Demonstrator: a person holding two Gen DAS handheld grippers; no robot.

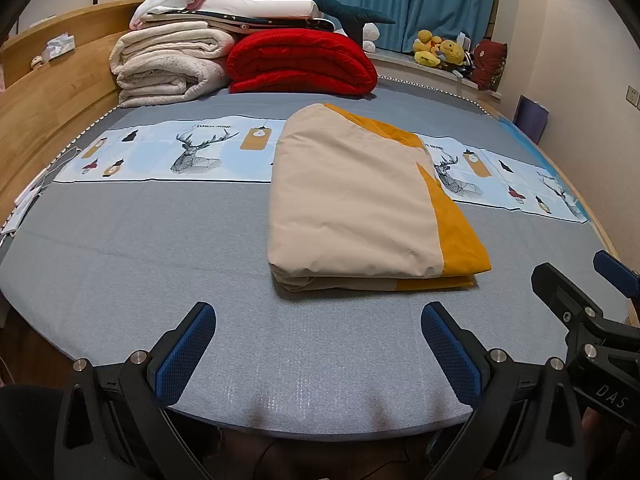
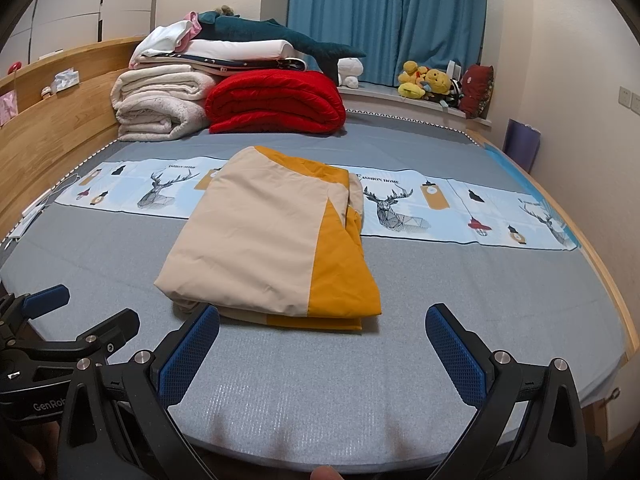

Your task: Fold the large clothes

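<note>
Even indoor light, fisheye-warped edges.

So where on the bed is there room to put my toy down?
Bare grey sheet lies left of the folded beige-and-yellow cloth, and between it and both open grippers. The far end is crowded with the red blanket and white blankets.

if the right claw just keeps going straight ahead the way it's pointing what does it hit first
Most likely the near folded edge of the beige and orange garment, lying just ahead of the open right claw on the grey bed; exact depth is unclear.
</note>
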